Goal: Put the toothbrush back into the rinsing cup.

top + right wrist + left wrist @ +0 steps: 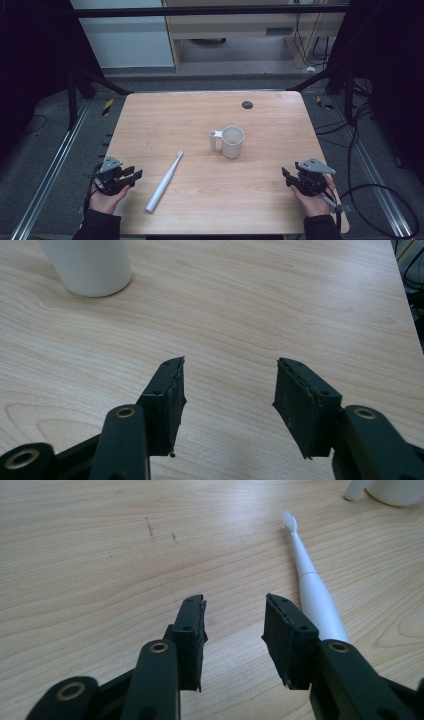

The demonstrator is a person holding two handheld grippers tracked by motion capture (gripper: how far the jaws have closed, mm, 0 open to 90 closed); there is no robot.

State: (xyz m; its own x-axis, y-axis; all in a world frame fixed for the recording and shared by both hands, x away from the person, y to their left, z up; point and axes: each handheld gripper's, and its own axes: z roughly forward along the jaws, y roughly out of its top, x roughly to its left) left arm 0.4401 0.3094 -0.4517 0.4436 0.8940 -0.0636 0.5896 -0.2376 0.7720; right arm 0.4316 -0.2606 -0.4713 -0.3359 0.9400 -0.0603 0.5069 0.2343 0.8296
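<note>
A white electric toothbrush (pixel 165 182) lies flat on the wooden table (pixel 200 120), brush head pointing away from me toward the cup. A white mug (pixel 229 141) with its handle to the left stands upright near the table's middle. My left gripper (pixel 134 174) rests near the front left edge, open, with nothing between its jaws; the toothbrush (pixel 312 587) lies just to its right. My right gripper (pixel 286 174) sits near the front right edge, open and empty, and the mug's base (pixel 90 265) shows far ahead to its left.
A small dark round mark (pixel 247 105) sits near the table's far edge. Black cables (pixel 370 192) run over the floor to the right. Metal rails (pixel 55 165) flank the table on both sides.
</note>
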